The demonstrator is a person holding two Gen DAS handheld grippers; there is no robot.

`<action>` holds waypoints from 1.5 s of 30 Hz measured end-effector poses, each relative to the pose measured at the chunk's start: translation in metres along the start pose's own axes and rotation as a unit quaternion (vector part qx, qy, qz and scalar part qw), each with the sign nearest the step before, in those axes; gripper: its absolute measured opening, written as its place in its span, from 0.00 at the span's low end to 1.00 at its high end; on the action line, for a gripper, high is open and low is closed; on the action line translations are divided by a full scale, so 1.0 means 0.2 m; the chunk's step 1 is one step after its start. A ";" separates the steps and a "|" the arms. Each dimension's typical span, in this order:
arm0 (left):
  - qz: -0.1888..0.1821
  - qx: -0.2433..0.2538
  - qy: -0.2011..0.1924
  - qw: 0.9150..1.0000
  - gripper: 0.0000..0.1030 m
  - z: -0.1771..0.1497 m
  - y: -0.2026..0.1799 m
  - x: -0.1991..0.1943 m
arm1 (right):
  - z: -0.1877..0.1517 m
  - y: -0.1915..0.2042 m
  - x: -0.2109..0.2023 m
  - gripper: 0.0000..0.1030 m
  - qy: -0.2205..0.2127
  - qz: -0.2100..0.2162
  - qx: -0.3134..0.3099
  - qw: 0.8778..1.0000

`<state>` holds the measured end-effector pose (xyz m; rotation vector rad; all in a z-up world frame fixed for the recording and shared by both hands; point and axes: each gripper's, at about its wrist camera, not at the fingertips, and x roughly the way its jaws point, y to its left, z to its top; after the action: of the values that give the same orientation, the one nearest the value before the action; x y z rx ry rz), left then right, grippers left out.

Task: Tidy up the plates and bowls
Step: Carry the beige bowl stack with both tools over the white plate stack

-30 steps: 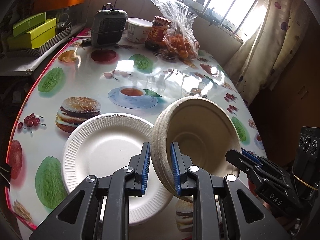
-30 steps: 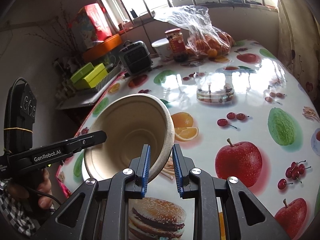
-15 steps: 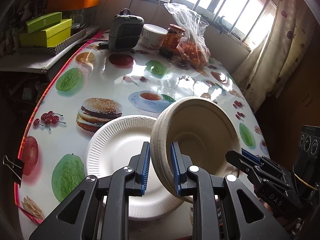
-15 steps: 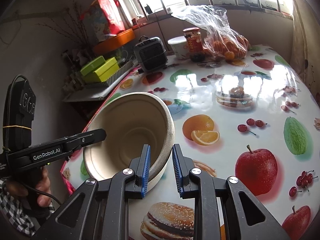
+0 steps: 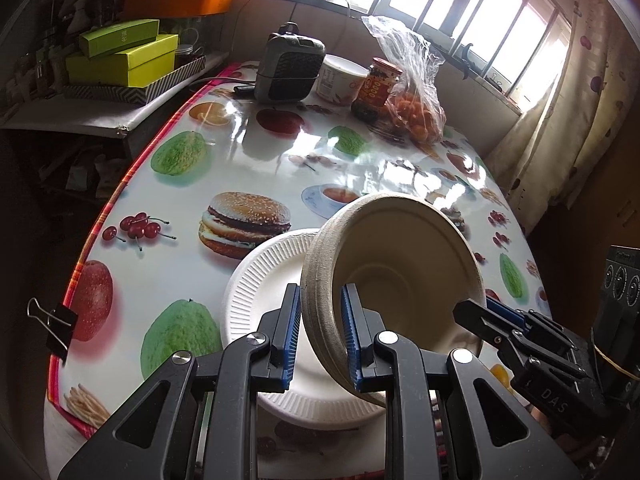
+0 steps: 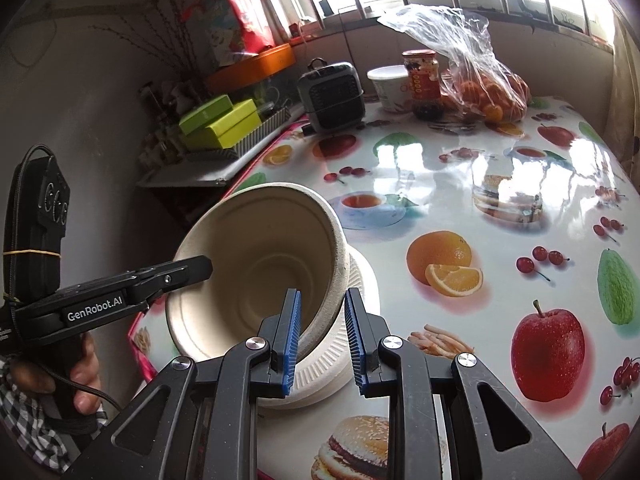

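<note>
A beige paper bowl (image 5: 400,276) is held tilted above a white ribbed paper plate (image 5: 260,296) near the table's front edge. My left gripper (image 5: 320,336) has its blue pads on both sides of the bowl's left rim and grips it. My right gripper (image 6: 322,338) straddles the bowl's opposite rim (image 6: 336,280); its jaws stand slightly apart from the wall, more open than before. The right gripper also shows in the left wrist view (image 5: 492,320). The bowl (image 6: 256,276) and plate (image 6: 352,344) show in the right wrist view too.
The table (image 5: 180,208) has a glossy fruit-print cloth. At the far side stand a small grey heater (image 5: 290,68), a white tub (image 5: 340,78), a jar (image 5: 378,88) and a bag of oranges (image 5: 416,112). Green boxes (image 5: 120,60) sit on a side shelf.
Both grippers have carried the bowl leftward and toward the table's front, over the white plate. The right gripper's jaws have widened a little around the rim.
</note>
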<state>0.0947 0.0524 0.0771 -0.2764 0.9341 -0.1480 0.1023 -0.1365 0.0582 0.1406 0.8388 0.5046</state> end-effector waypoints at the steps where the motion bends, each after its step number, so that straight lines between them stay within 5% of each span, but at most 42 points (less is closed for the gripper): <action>1: 0.001 -0.001 0.000 1.000 0.21 0.00 0.01 0.00 | 0.00 0.01 0.01 0.21 0.001 0.001 0.000 1.000; 45: 0.011 -0.020 0.022 0.999 0.21 -0.02 0.11 0.12 | 0.02 0.02 0.15 0.23 0.027 0.006 0.008 1.000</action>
<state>0.1059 0.0680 0.0503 -0.3008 0.9839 -0.1151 0.1208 -0.1189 0.0406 0.1476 0.8956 0.5150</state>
